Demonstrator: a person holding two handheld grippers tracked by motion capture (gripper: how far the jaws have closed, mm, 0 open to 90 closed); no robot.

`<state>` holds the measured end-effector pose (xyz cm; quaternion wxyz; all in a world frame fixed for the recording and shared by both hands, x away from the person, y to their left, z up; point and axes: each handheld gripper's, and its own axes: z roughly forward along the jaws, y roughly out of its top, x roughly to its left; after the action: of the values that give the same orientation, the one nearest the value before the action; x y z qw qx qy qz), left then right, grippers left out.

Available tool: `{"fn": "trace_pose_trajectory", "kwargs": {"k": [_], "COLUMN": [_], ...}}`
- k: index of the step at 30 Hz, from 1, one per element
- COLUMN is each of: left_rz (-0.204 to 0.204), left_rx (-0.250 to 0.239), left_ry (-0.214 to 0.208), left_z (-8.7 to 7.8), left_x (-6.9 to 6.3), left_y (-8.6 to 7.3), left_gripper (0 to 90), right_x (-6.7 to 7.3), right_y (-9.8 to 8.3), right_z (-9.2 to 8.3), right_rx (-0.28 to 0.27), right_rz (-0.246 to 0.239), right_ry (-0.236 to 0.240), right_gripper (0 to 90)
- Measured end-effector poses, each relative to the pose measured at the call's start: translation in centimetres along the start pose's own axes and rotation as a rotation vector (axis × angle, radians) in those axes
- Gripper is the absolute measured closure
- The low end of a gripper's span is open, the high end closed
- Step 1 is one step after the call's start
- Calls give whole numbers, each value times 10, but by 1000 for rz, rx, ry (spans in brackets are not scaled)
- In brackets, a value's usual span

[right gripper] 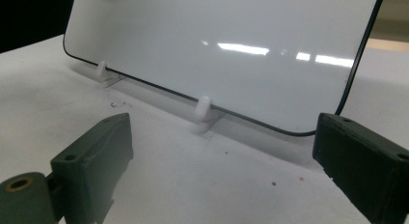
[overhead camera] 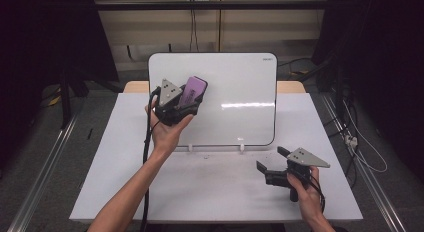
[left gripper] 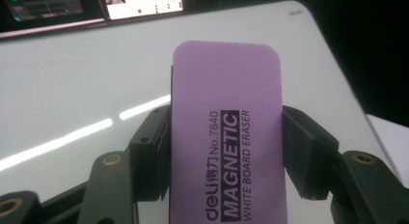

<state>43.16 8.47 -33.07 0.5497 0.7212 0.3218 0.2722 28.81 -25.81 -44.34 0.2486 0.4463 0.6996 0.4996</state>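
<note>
A purple magnetic whiteboard eraser [left gripper: 226, 132] is clamped between the two black jaws of my left gripper [left gripper: 226, 154]. In the high view that left gripper [overhead camera: 186, 103] is held up in front of the left part of the whiteboard [overhead camera: 235, 102], with the eraser [overhead camera: 192, 90] sticking up out of it toward the board. The whiteboard leans back on small white pegs [right gripper: 203, 108] and its surface looks clean. My right gripper [overhead camera: 272, 159] rests low on the table at the front right, jaws wide apart and empty, pointing at the board's lower edge [right gripper: 231, 115].
The white table [overhead camera: 210, 192] carries the board on its far half, and a few dark specks [right gripper: 273, 183] lie on it near the pegs. Metal rails [overhead camera: 40, 167] run along both sides of the table. Dark curtains and cables stand behind.
</note>
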Motion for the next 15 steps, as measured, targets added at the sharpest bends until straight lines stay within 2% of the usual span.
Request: {"fn": "trace_pose_trajectory", "kwargs": {"k": [1, 4, 6, 8, 10, 15], "left_rz": [-5, -2, 15, -4, -1, 0], "left_rx": [-2, -5, -16, -19, -18, -8], "left_ry": [1, -6, -5, -21, -23, -55], "left_z": [-2, -8, -14, -18, -22, -29], "left_x": [-1, -5, -8, -11, -13, -20], "left_y": [-2, -9, -13, -17, -20, -26], "left_gripper": [411, 411, 411, 411, 411, 411], "right_x": [1, 5, 7, 9, 12, 20], "right_y": [0, 1, 2, 2, 3, 11], "right_z": [0, 2, 4, 6, 8, 17], "right_rx": [-7, -20, -19, -17, -15, -48], "right_rz": [-9, 4, -2, -3, -5, -15], "right_ry": [2, 27, 30, 34, 46, 102], "right_gripper": [69, 65, 66, 67, 67, 75]}}
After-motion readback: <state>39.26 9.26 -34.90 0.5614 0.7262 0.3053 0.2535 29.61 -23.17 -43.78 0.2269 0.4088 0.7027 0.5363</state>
